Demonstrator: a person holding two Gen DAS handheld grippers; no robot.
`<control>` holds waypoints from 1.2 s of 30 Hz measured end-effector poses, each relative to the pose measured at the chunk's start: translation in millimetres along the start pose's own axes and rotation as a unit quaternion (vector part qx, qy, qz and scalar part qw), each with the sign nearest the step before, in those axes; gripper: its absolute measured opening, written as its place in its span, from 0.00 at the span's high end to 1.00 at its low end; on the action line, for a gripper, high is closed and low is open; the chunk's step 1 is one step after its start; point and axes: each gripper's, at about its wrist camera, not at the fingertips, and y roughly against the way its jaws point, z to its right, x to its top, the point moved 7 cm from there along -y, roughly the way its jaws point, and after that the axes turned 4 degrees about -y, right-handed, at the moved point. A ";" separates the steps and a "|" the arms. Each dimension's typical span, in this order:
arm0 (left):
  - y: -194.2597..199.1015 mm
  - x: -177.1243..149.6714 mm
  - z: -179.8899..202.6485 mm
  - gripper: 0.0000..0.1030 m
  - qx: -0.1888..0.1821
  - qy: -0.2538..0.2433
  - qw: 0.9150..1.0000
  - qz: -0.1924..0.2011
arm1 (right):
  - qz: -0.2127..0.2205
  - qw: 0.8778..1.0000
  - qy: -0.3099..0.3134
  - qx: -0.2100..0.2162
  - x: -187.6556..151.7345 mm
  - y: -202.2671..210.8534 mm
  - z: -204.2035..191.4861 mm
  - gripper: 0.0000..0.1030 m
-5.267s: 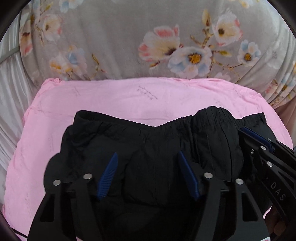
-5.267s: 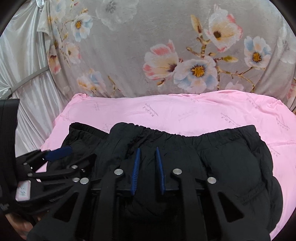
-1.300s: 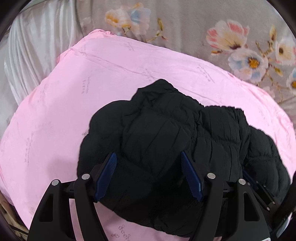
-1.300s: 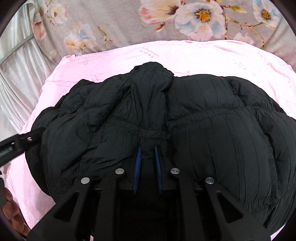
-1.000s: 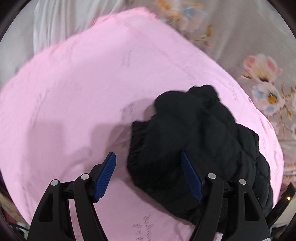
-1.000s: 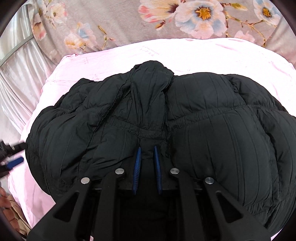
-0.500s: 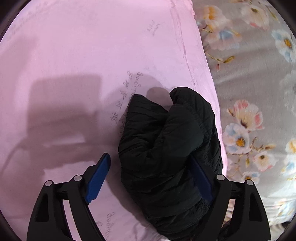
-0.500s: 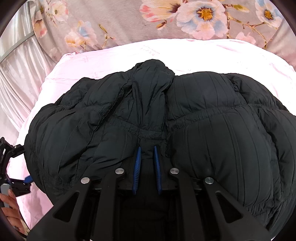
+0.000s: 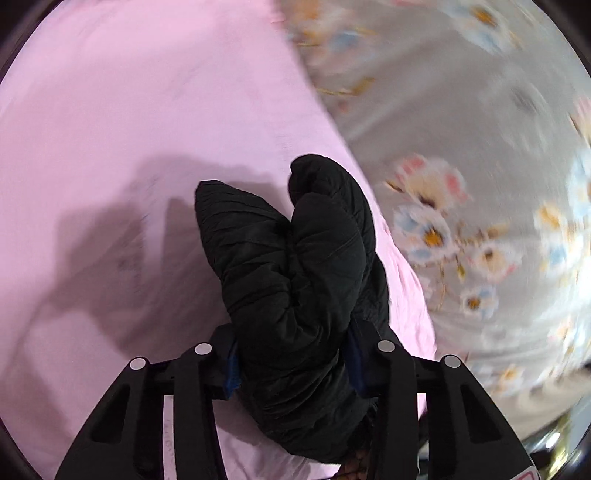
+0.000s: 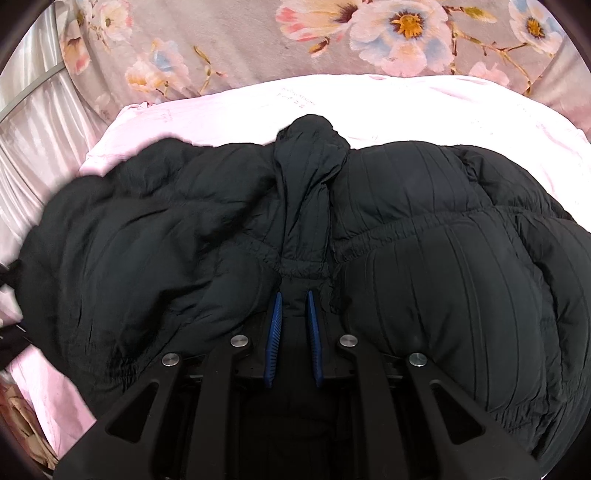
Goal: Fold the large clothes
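Observation:
A black puffy quilted jacket [image 10: 424,258] lies bunched on a pink sheet [image 10: 406,107]. My right gripper [image 10: 293,299] is shut on a fold of the jacket near its middle seam, its blue pads pinching the cloth. In the left wrist view my left gripper [image 9: 291,354] is shut on a thick padded end of the jacket [image 9: 291,266]; the cloth bulges between the blue pads and covers most of them. That end is lifted above the pink sheet [image 9: 129,129] and casts a shadow on it.
A grey floral bedcover [image 10: 369,33] lies beyond the pink sheet and also shows in the left wrist view [image 9: 461,147]. Shiny white curtain fabric [image 10: 40,122] hangs at the left. The sheet's left edge is close to the jacket.
My left gripper swung round to the jacket's left end, closed on it and has lifted it. The jacket's left side has shifted. My right gripper has stayed shut in place.

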 end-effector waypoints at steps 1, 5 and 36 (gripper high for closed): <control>3.3 -0.7 28.5 0.63 0.003 -0.048 0.999 -0.001 | -0.001 1.000 -0.003 0.001 -0.1 -0.9 1.7 0.88; 3.1 -21.3 118.7 0.65 0.009 -0.188 0.982 -0.012 | -0.006 0.999 -0.028 0.015 1.1 -3.0 10.2 0.89; -207.2 -320.2 353.1 0.68 0.048 -0.585 0.795 -0.154 | 0.126 0.975 -0.170 -0.075 -44.8 242.7 298.6 0.89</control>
